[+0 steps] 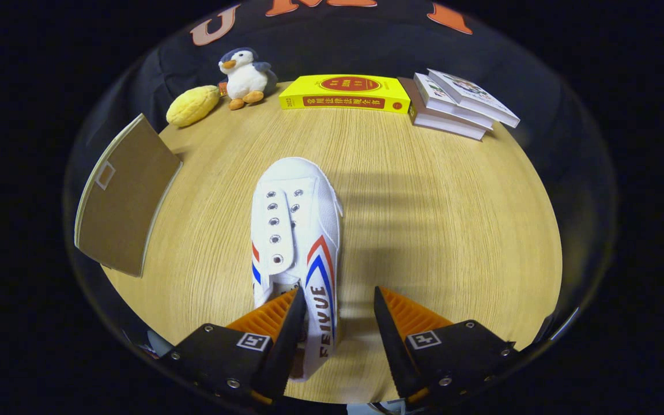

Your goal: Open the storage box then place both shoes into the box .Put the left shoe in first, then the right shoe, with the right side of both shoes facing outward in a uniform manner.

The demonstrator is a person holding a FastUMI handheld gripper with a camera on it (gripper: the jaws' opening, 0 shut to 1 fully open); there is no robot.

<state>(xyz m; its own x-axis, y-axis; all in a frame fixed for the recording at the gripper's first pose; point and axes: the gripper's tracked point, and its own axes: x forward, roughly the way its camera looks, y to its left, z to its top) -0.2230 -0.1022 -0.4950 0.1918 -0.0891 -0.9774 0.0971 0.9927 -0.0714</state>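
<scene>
Light wooden table [424, 230] is sitting under everything, with a black cloth wall hanging behind it. One white canvas shoe with red and blue stripes [297, 242] is lying on the table, toe pointing away toward the far side. Its heel end is reaching back between the fingers. The gripper [339, 323] is hanging just over that heel end with its fingers spread wide apart. One finger is sitting over the shoe's opening and the other is standing out over bare wood beside the striped side. They are not squeezing anything yet.

A flat brown cardboard panel with a small label [124, 202], likely the storage box or its lid, is standing tilted at the table's edge, well apart from the shoe. I cannot tell if the box is open.

At the far side are sitting a yellow lumpy plush toy [192, 105], a small penguin plush toy [246, 76], a thick yellow book [344, 94] and a stack of white books [459, 104].

The step looks like picking up this shoe. To do it well, the fingers should be going down so the striped side wall sits between them, then closing slowly and firmly. Grabbing near the heel is tricky, since the toe could be drooping and swinging. Lifting slowly would be helping keep it steady.
</scene>
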